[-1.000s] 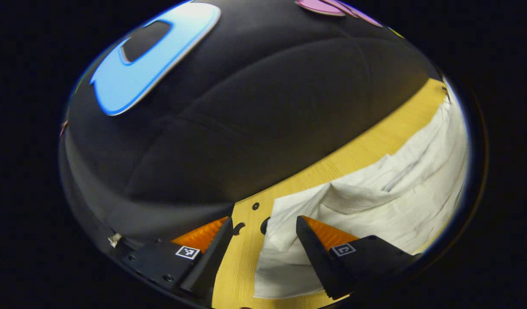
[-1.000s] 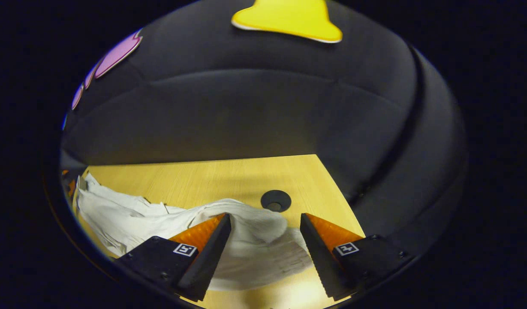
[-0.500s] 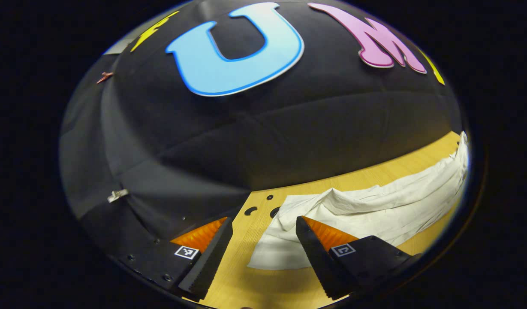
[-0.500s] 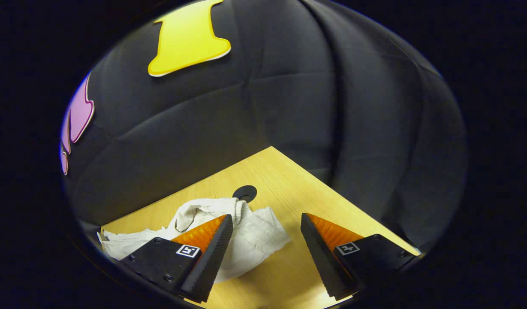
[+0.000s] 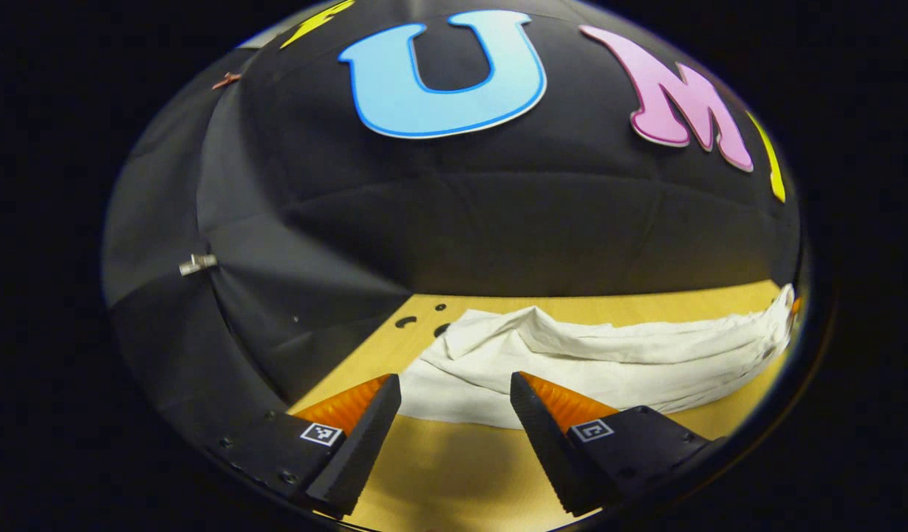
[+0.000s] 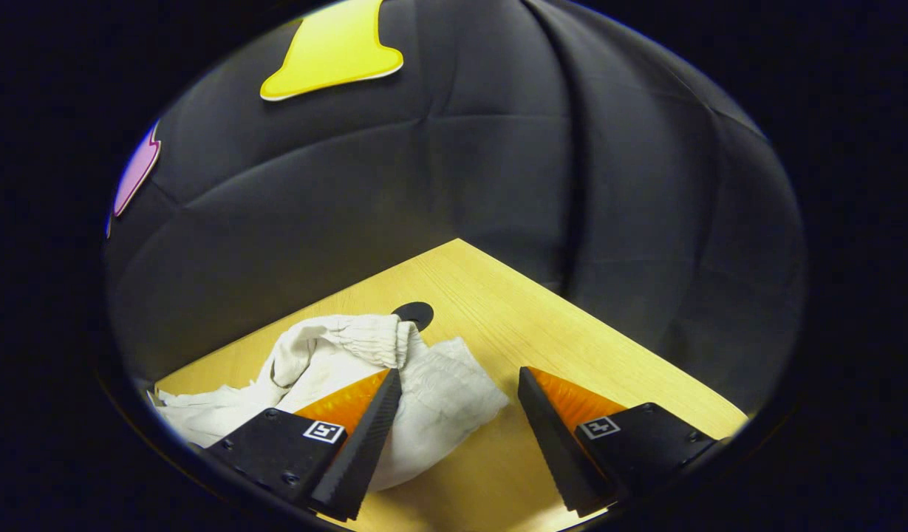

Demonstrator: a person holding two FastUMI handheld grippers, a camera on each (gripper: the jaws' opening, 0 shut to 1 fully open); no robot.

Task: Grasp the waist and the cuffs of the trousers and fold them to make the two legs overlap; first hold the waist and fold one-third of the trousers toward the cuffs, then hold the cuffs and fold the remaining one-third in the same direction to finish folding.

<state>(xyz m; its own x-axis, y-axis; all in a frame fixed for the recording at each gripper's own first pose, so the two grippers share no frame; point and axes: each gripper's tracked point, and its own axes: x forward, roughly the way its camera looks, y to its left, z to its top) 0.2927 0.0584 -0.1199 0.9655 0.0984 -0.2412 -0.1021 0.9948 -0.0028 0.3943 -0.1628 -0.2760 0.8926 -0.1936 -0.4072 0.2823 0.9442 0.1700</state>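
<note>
White trousers lie rumpled in a long band across the wooden table in the left gripper view. My left gripper hangs open just in front of their near edge, with nothing between its fingers. In the right gripper view the gathered waist end of the trousers lies bunched on the table. My right gripper is open above it, its left finger over the cloth and its right finger over bare wood.
A round dark hole in the tabletop sits just behind the waist. Small holes mark the table near the trousers' other end. Black cloth walls close the table's far edges and corner.
Both grippers have drawn back and levelled out from the trousers, staying open. The left view now shows the trousers farther off; the right view has swung toward the table corner.
</note>
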